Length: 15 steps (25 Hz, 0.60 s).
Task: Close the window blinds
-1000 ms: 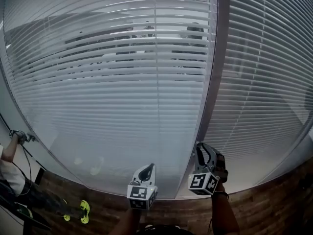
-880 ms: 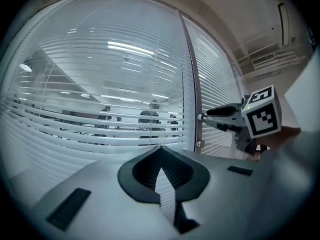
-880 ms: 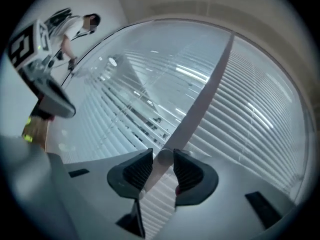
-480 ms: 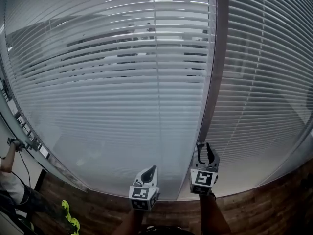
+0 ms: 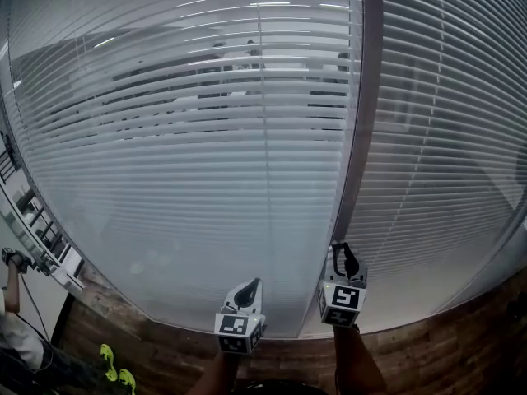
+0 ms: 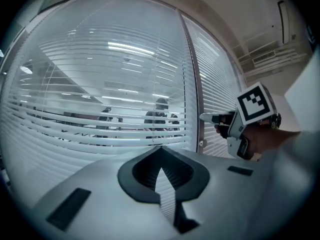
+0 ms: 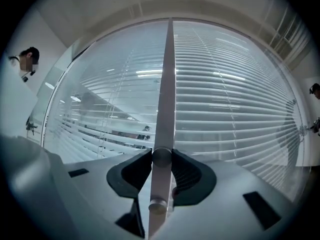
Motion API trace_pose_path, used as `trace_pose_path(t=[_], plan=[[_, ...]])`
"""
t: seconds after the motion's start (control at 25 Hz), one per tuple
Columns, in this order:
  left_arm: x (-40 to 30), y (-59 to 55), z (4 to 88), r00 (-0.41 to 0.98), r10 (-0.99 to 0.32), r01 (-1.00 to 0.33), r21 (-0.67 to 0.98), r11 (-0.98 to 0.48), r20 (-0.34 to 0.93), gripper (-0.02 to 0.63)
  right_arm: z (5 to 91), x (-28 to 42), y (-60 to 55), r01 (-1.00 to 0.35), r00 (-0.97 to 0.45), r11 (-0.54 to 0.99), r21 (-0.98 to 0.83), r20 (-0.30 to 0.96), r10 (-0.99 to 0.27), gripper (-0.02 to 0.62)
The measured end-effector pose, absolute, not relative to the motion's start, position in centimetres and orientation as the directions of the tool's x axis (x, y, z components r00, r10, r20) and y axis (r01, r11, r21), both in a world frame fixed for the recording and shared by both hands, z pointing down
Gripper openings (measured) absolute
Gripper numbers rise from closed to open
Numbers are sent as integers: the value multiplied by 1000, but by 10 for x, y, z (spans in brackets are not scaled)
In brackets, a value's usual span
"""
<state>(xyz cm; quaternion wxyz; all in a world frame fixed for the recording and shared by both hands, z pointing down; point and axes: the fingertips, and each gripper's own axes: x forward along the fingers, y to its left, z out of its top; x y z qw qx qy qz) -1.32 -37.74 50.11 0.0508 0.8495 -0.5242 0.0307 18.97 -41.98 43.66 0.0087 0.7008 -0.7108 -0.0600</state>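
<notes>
Gripping hand: your right gripper is clamped on the clear, round plastic tilt wand. Its jaws have just been closing with the rod between them, and they sit on a small collar low on it.
Idle hand: your left gripper has its jaws together on nothing, just left of the right one.
Task item: white horizontal-slat window blinds straight ahead. The left panel's upper slats stand open enough to show a room beyond.
Divider: dark grey upright frame post between the two panels, with the wand near it.
Step advice: roll your wrist about the rod's own line and don't pull downward. Regrip when the wrist runs out, and judge by the gaps disappearing.
Materials: the slats are thin, smooth and slightly curved. The rod is slick and likely to spin in a loose grip.
</notes>
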Motion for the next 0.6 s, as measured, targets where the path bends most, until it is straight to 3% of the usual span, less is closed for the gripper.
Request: trace_pose_path(t=[0.12,0.24,0.44,0.6], plan=[[-12,-378,509,473,-874,-881,56,-470,112,0,435,188,-421,-988,-35,22,151,-81,-996,126],[-10,-377,510,490,-864,-872,73,-485,114,0,437,183,-422,-930,-32,-1,369,-85,-996,126],[-9,-377,502,483,-869,-875,56,-480,104,0,438,174,-418,-686,-16,-35,726,-63,-998,126],[-5,-376,500,487,-867,-873,34,-486,103,0,443,173,-418,-461,-52,-38,887,-70,-996,126]])
